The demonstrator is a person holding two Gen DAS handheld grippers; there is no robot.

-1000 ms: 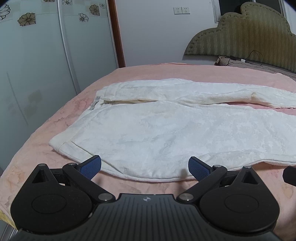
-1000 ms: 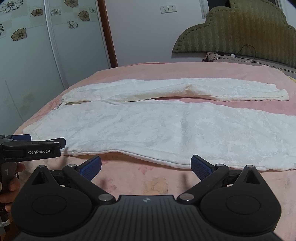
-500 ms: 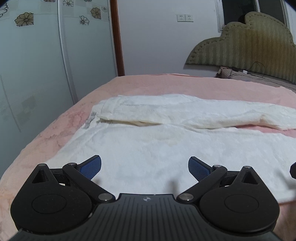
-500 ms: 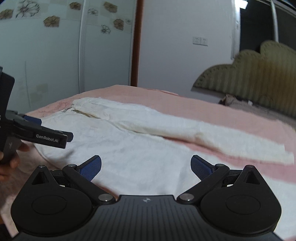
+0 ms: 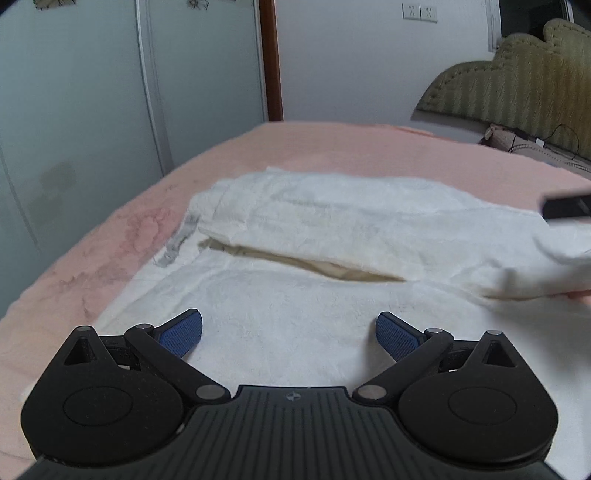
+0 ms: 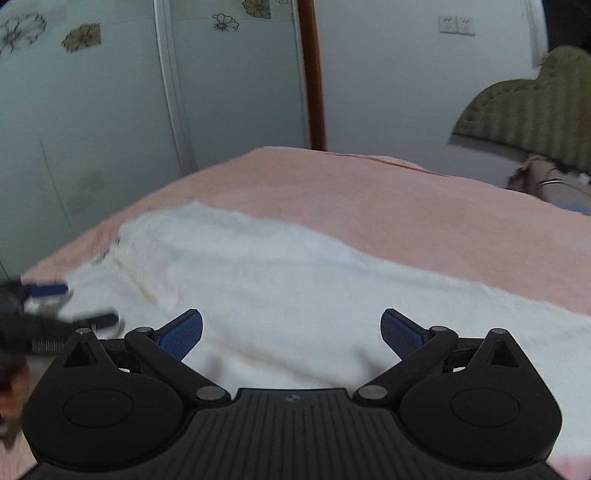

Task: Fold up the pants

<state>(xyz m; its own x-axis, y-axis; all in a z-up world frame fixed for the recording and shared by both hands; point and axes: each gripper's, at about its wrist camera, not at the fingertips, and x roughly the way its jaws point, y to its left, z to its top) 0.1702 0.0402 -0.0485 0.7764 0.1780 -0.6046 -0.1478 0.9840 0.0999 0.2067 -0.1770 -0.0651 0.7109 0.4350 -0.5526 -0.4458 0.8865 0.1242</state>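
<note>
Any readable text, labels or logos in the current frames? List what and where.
None readable.
Left gripper body in the right wrist view: a barcode-like label and any lettering, too blurred to read.
Each gripper base: a small round emblem, a symbol, no letters.
Wall sockets: no legible marking.

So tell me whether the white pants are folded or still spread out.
Spread: the white textured pants lie flat on the pink bedspread, both legs side by side.

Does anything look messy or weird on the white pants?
Yes. The white pants gape open near the waist, showing a yellowish inner lining, and a grey smudgy mark sits at the waist edge by the pink bedspread.
</note>
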